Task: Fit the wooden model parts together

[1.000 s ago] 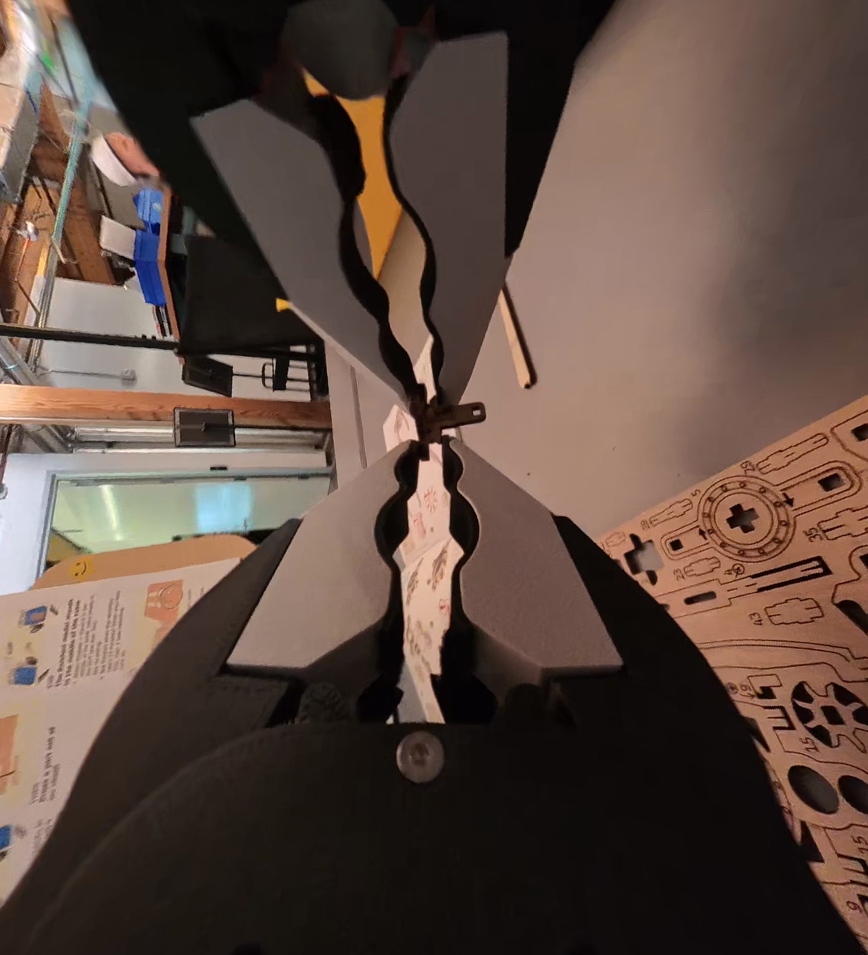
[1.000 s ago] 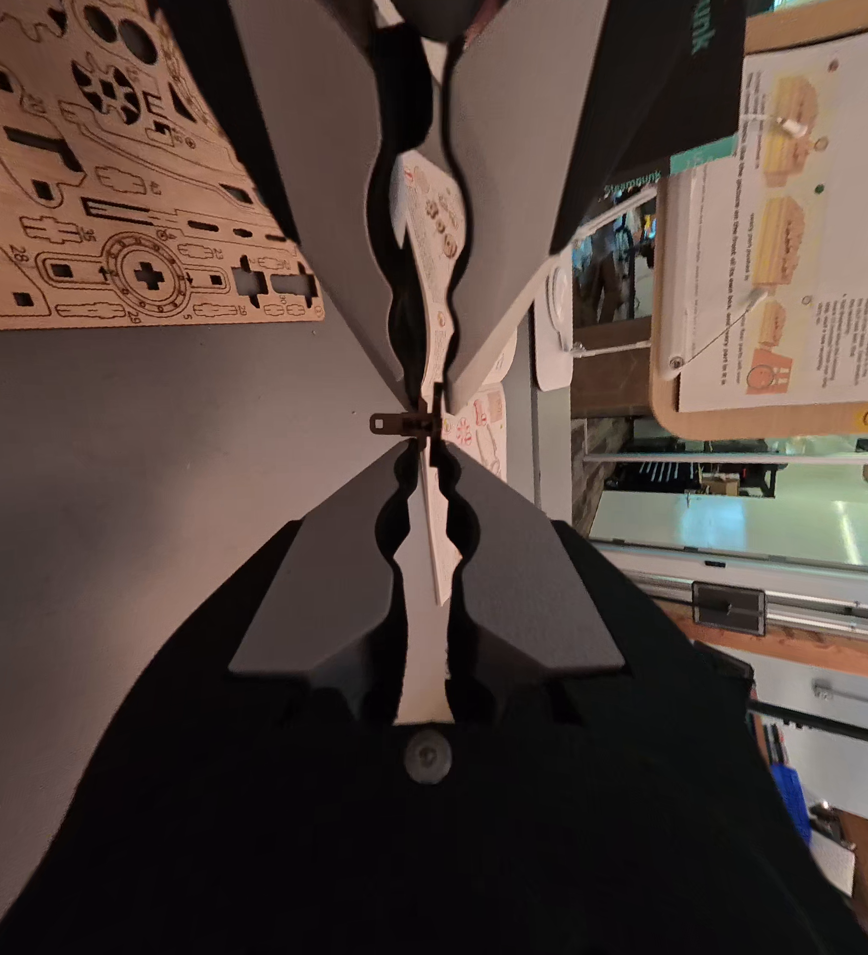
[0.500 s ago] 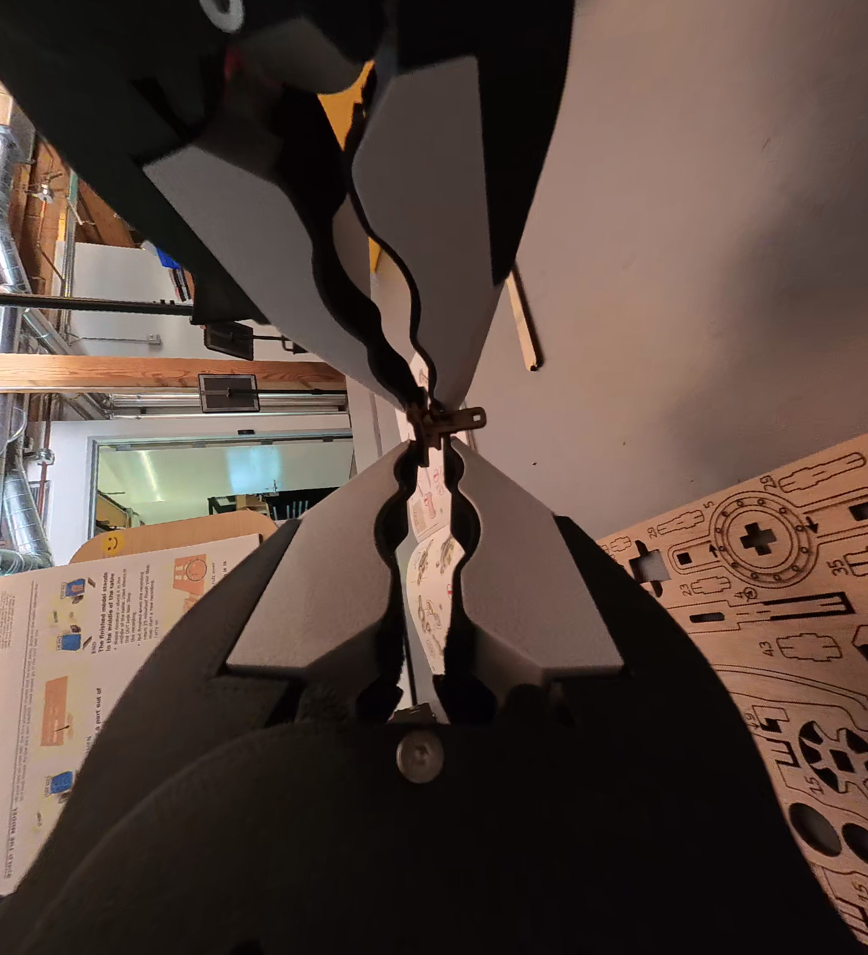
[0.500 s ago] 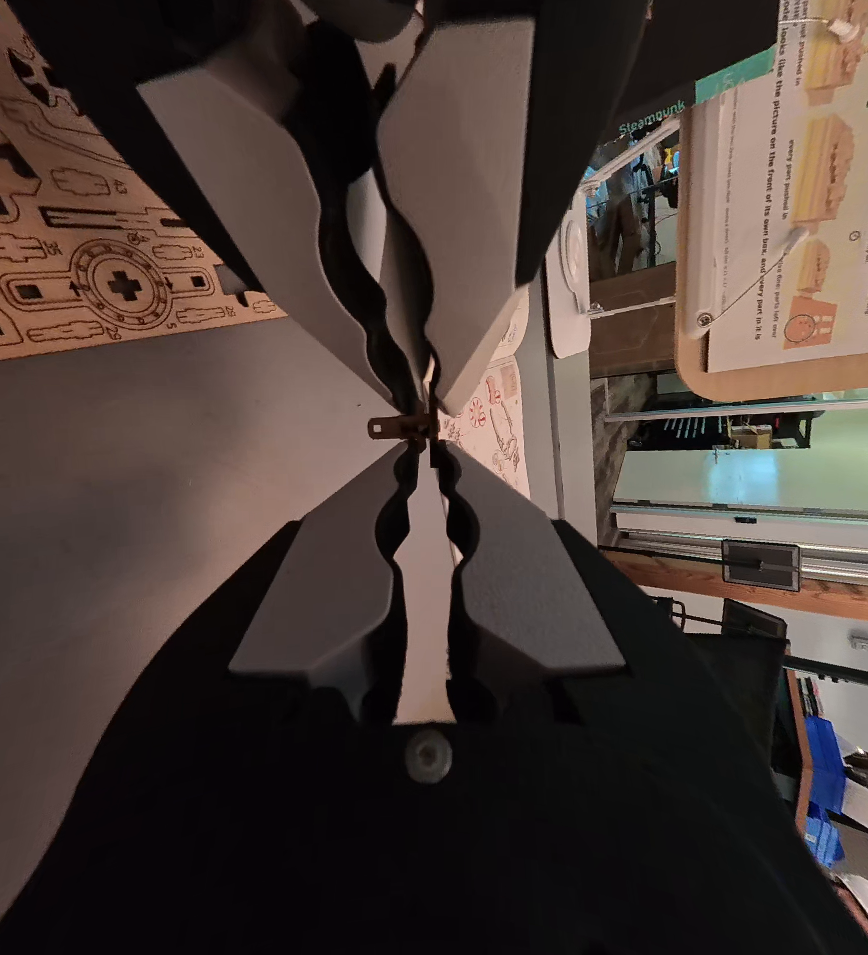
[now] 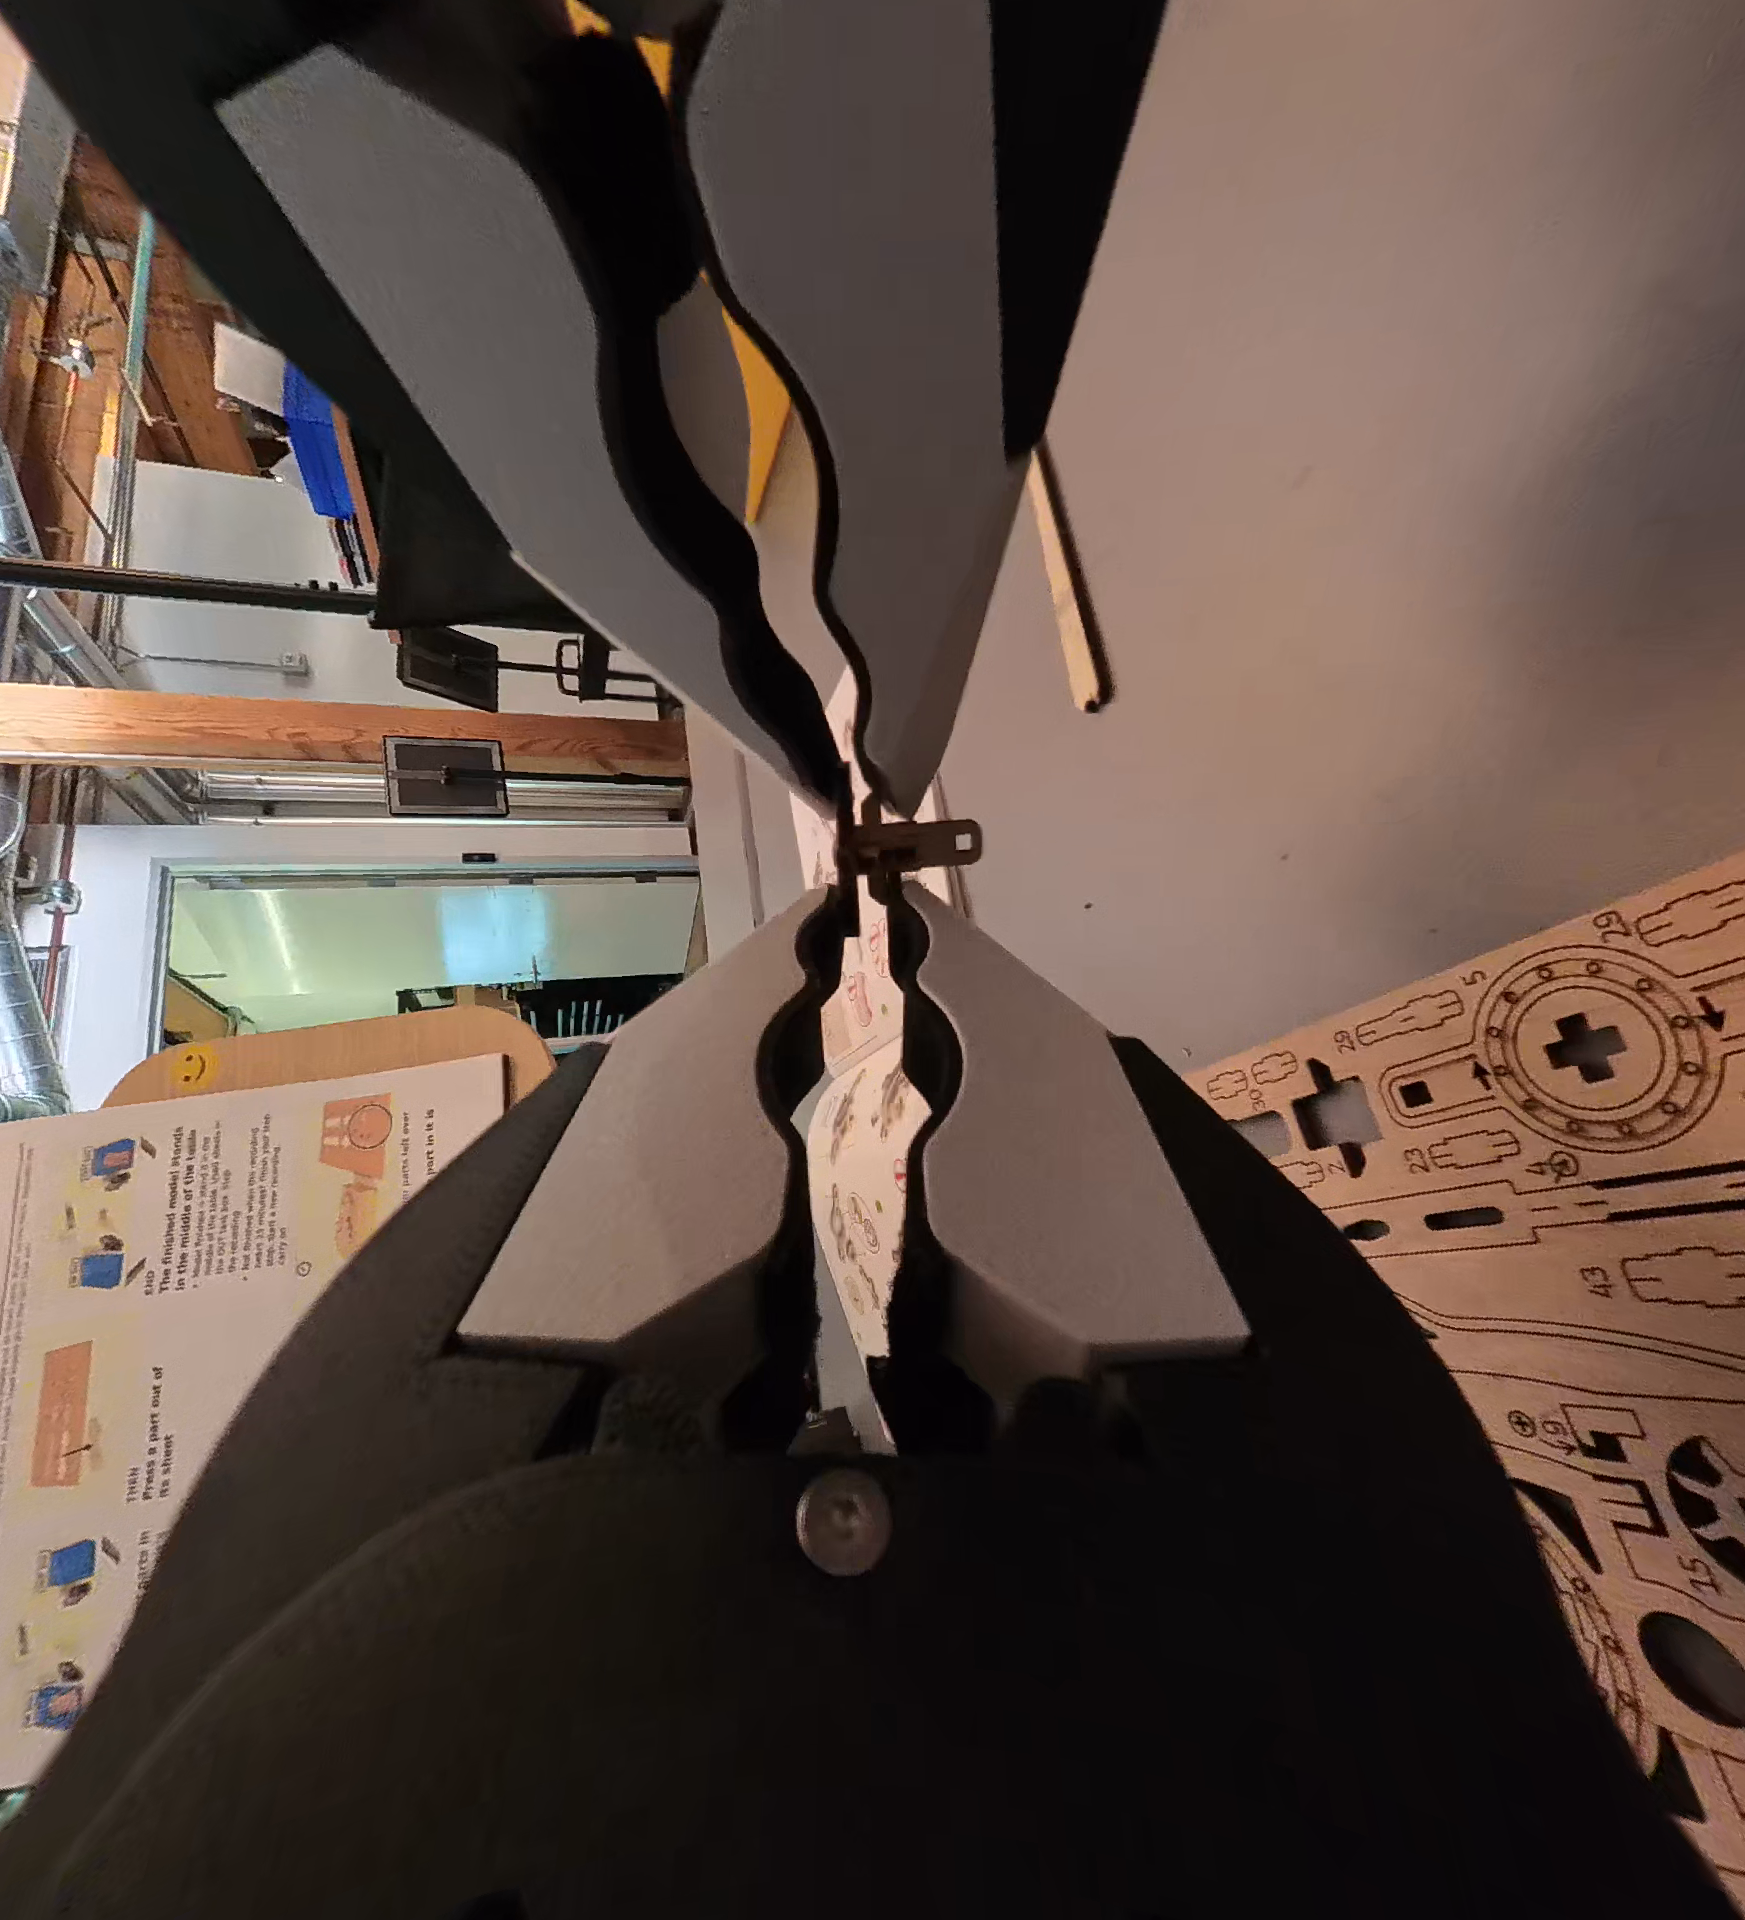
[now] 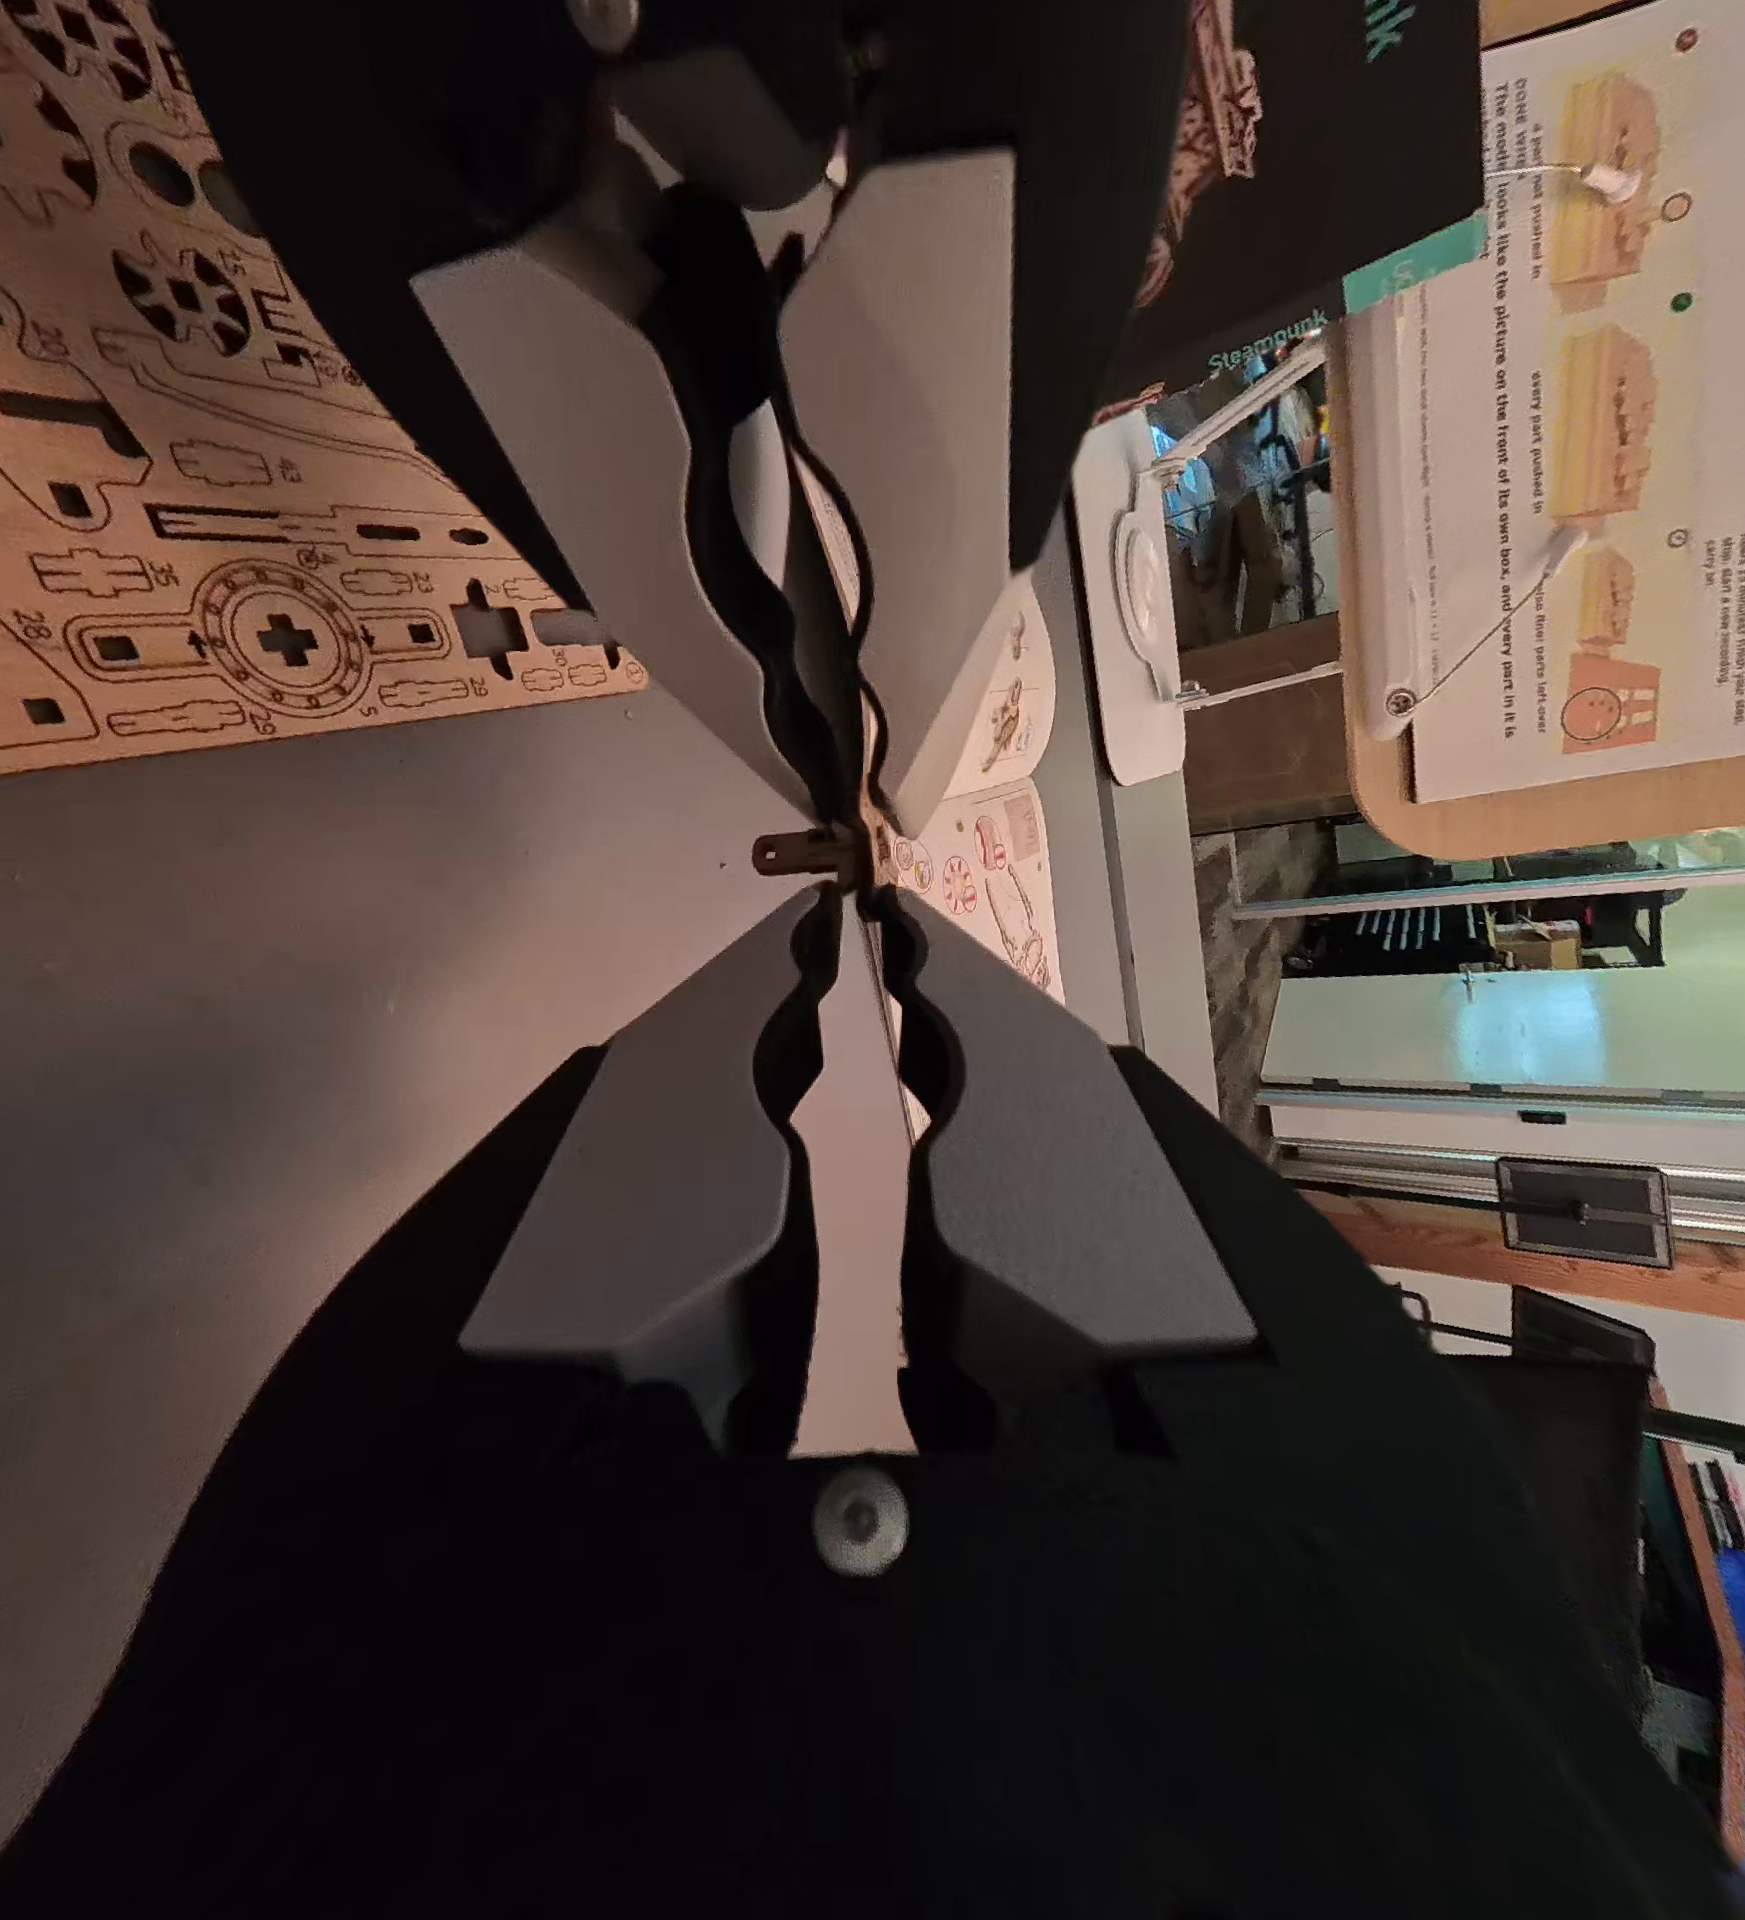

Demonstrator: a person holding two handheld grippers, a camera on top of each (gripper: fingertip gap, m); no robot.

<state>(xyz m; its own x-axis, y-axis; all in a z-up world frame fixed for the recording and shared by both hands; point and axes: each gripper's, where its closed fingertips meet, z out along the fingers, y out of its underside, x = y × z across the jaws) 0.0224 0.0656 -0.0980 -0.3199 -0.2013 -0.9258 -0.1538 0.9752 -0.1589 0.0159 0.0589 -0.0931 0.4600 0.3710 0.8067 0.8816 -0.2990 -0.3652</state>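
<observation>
Small dark wooden piece (image 5: 915,842) held in mid-air, above a grey table (image 5: 1419,468), at the exact meeting point of two grippers facing each other tip to tip. Seems to be two thin parts crossed: a flat tab with a square hole at its free end, and a short piece set across it. Too small to tell whether fully seated.

Left gripper (image 5: 863,904), seen from its own camera, closed down to a narrow slit at the tips and pinching the joined piece from below. Right gripper (image 6: 852,888), likewise nearly closed at the tips, pinching the same piece (image 6: 811,854) from the opposite side. In each view, the other gripper filling the upper part of the frame.

Judged stage: mid-press, two small parts being pushed together. Little of the model built; most work apparently left.

Farther out, one laser-cut plywood sheet (image 5: 1595,1195) flat on the table, well apart from the grippers. A few cutouts already empty, many numbered parts still in place. One thin wooden stick (image 5: 1070,592) lying loose on the table. One folded assembly leaflet (image 6: 1003,862) with small drawings, on the table behind the grippers. One printed instruction sheet (image 5: 151,1351) on a clipboard at the table's edge.

Count: two grippers, one joined piece, one sheet, one stick, one leaflet, one instruction sheet.
</observation>
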